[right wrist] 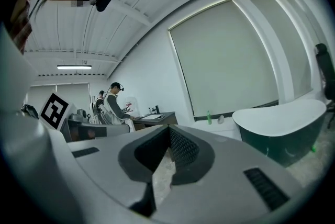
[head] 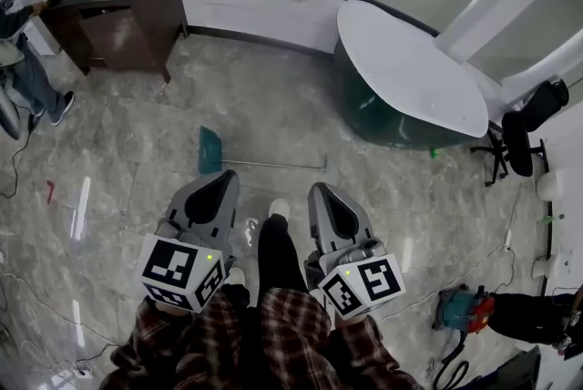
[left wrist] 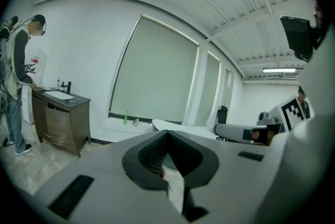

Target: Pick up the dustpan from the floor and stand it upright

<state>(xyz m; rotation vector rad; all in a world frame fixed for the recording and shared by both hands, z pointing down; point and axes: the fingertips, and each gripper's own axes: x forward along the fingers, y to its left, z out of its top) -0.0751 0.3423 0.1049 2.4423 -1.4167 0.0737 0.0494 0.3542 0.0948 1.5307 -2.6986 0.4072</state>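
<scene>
Plaid sleeves (head: 273,338) at 6 o'clock of head view. Left gripper (head: 223,178) and right gripper (head: 321,190) side by side just ahead of them. Both sets of jaws clenched, tips meeting, nothing between (checked in each gripper view). Teal dustpan (head: 210,151) lying flat on floor (head: 137,142) at 12 o'clock of left gripper, apart from it. Handle (head: 273,164) runs toward 3 o'clock. Bathtub (head: 410,69) at 2 o'clock, vanity (head: 118,24) at 10 o'clock.

Left tongs (head: 229,178), right tongs (head: 317,189) — both closed
</scene>
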